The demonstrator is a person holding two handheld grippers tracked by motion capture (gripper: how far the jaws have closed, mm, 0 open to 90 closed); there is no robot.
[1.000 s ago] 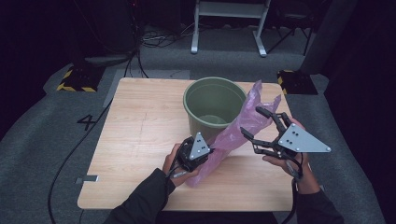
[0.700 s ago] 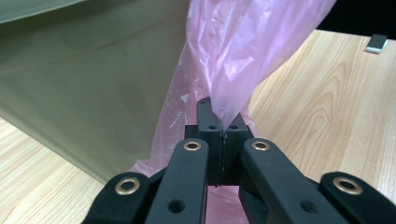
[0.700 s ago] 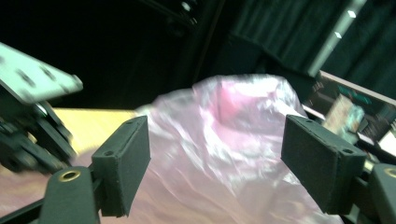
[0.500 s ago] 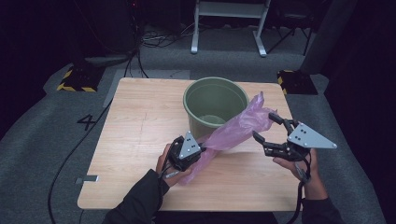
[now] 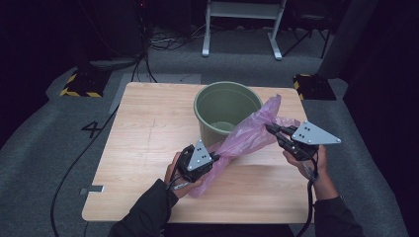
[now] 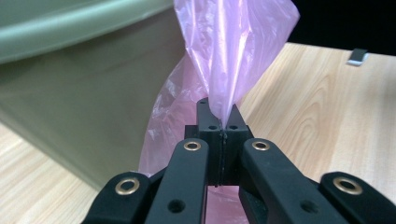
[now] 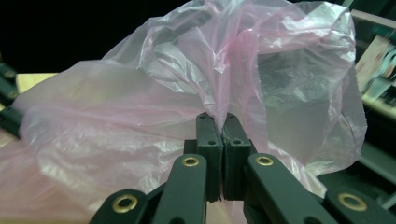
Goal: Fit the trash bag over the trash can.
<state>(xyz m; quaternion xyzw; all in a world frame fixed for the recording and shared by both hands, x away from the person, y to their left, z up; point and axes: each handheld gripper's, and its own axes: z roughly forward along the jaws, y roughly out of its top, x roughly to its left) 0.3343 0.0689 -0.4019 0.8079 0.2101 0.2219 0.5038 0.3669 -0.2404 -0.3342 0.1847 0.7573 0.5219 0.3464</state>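
Note:
A thin pink plastic bag (image 5: 247,136) stretches across the wooden table (image 5: 148,133) in front of a green bucket (image 5: 225,106). My left gripper (image 5: 215,159) is shut on the bag's lower part, and the left gripper view shows its jaws pinching the pink film (image 6: 229,60) beside the bucket wall (image 6: 84,102). My right gripper (image 5: 269,129) is shut on the bag's upper part; its jaws have just been closing, and the film (image 7: 219,79) now sits pressed between them. The bag's top edge (image 5: 274,103) bunches up by the bucket rim.
The bucket stands upright near the table's far middle. A cable (image 5: 79,163) runs across the grey floor at the left, by a painted number (image 5: 93,129). A white metal frame (image 5: 242,24) stands beyond the table. Black blocks with yellow stripes (image 5: 79,84) lie on the floor.
My right gripper has come down and in toward the bag and its jaws have shut on the film. The bag now hangs lower and more stretched between both grippers. The left gripper has kept its grip.

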